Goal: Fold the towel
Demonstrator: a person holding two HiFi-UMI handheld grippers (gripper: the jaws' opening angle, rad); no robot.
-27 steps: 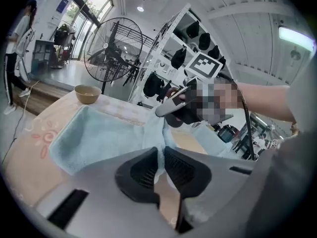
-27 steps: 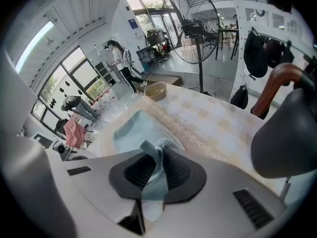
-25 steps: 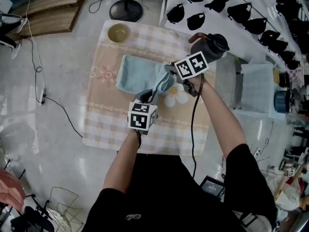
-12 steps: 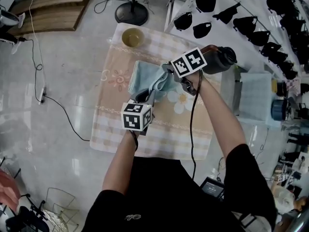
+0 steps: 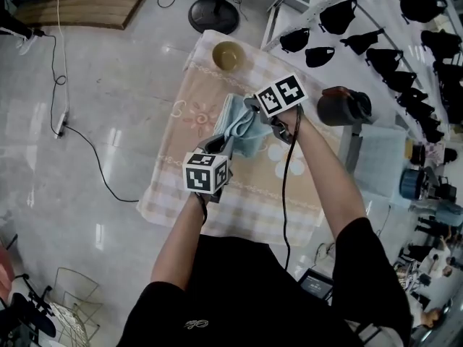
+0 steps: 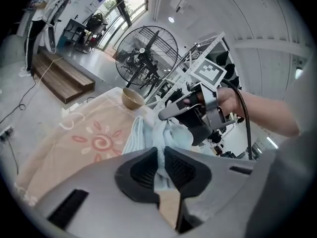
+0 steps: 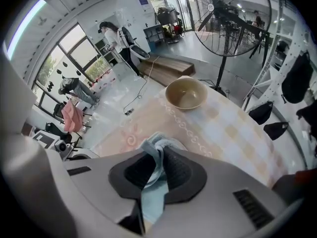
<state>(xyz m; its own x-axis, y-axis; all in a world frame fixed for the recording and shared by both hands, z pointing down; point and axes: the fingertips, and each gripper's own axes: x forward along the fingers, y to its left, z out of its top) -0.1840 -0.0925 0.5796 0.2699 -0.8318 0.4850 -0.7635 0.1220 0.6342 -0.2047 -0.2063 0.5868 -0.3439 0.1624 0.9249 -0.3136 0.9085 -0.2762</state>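
A light blue towel (image 5: 244, 130) lies partly folded on the beige checked tablecloth (image 5: 181, 190). My left gripper (image 5: 218, 144) is shut on a corner at the towel's near edge, and the cloth (image 6: 148, 133) runs up between its pads. My right gripper (image 5: 254, 108) is shut on the far corner, and a bunched fold of towel (image 7: 153, 148) sticks out between its jaws. Both grippers hold the lifted edge above the towel's left part. In the left gripper view the right gripper (image 6: 166, 114) hangs just beyond the towel.
A tan bowl (image 5: 227, 55) stands at the table's far end. To the right is a black jug (image 5: 346, 107), beside a rack of black caps (image 5: 362, 20). A fan base (image 5: 213, 14) and cables lie on the floor beyond.
Both grippers have carried the towel's lifted edge leftward over the rest of it. The spread part now looks narrower.
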